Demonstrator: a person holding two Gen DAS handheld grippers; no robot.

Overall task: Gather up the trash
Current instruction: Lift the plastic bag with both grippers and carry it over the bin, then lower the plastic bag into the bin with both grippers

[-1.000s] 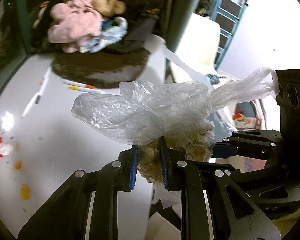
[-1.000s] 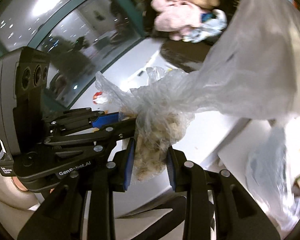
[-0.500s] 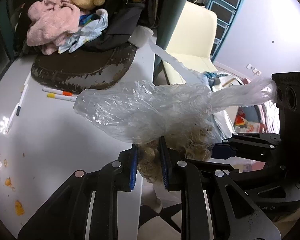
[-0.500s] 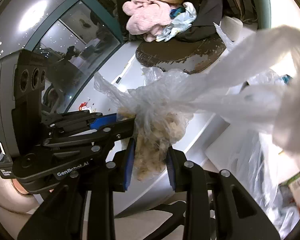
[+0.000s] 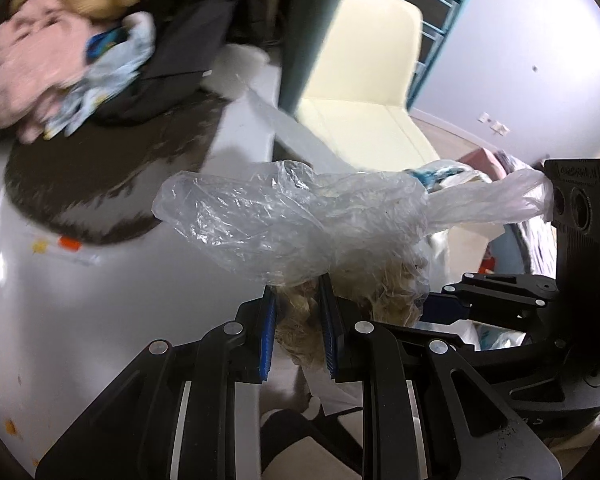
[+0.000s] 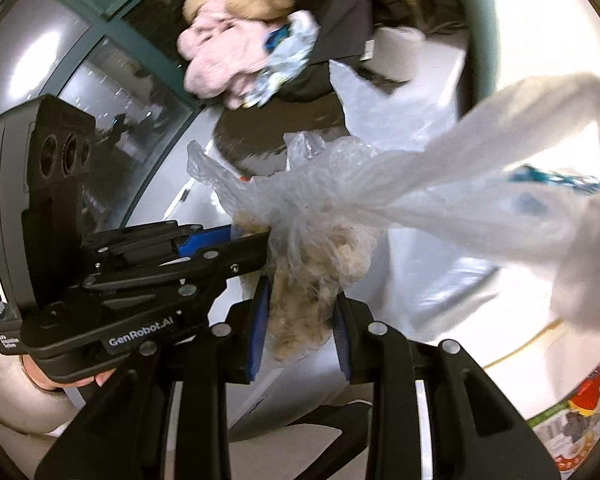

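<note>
A clear crumpled plastic bag (image 5: 292, 224) holding beige fluffy scraps (image 5: 384, 288) hangs in the air past the table's right edge. My left gripper (image 5: 298, 330) is shut on its lower part. My right gripper (image 6: 298, 322) is shut on the same bag (image 6: 320, 208) from the other side. In the left wrist view the right gripper's body (image 5: 540, 320) stands at the right. A stretched white tail of the bag (image 6: 520, 184) runs to the right, close to the right camera.
The white table (image 5: 100, 288) carries a dark brown mat (image 5: 100, 168), marker pens (image 5: 66, 246) and small orange crumbs (image 5: 10, 426). A pile of pink and tan cloth (image 5: 40, 64) lies at the back. A cream chair (image 5: 364, 92) stands beyond the table edge. Coloured packaging (image 6: 580, 420) lies below right.
Both grippers, still shut on the bag, have carried it rightward off the table toward the chair. The cloth pile and mat have slid left in view.
</note>
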